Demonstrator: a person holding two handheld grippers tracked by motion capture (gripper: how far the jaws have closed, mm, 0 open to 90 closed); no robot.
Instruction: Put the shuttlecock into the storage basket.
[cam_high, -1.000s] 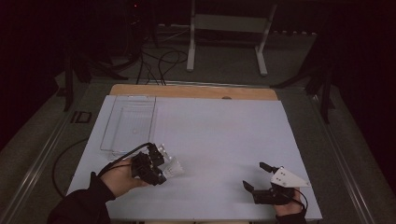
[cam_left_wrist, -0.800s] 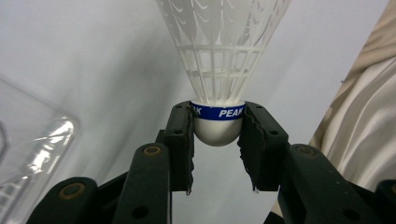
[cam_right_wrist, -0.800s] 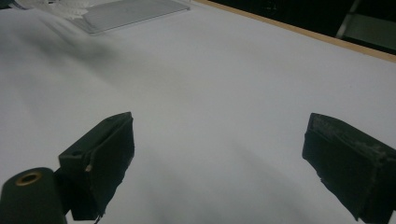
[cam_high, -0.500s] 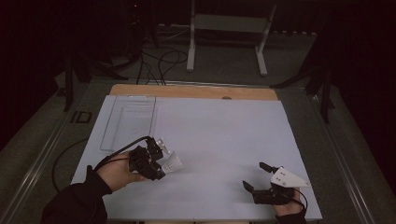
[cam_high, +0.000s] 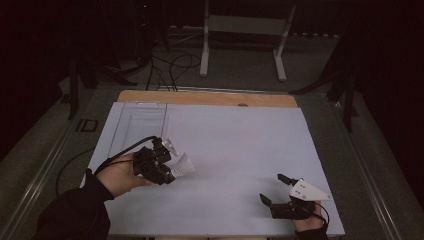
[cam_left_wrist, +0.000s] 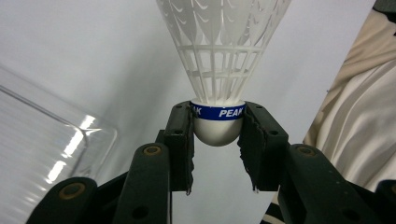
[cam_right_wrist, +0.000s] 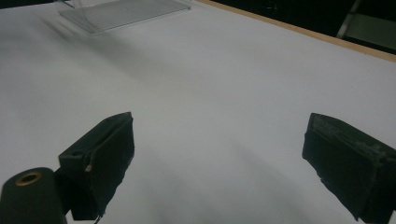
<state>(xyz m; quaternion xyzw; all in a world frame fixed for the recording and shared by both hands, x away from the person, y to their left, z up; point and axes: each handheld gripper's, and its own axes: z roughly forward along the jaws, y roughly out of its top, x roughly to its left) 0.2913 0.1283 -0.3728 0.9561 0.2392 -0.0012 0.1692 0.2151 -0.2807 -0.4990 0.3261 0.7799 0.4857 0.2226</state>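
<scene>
Your black two-jaw left gripper (cam_high: 170, 162) is hovering above the table's left side, its jaws clamping inward, your dark sleeve (cam_high: 75, 215) trailing behind. Your black right gripper (cam_high: 274, 189) is sitting low at the near right, jaws gaping wide.

clear tray (cam_high: 142, 120) (far left), white tabletop (cam_high: 240, 145)

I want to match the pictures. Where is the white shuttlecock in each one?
High view: shuttlecock left of centre, in the left gripper.
Left gripper view: top centre, cork pinched between the fingers.
Right gripper view: not in it.
Shared landmark: clear plastic tray.
</scene>
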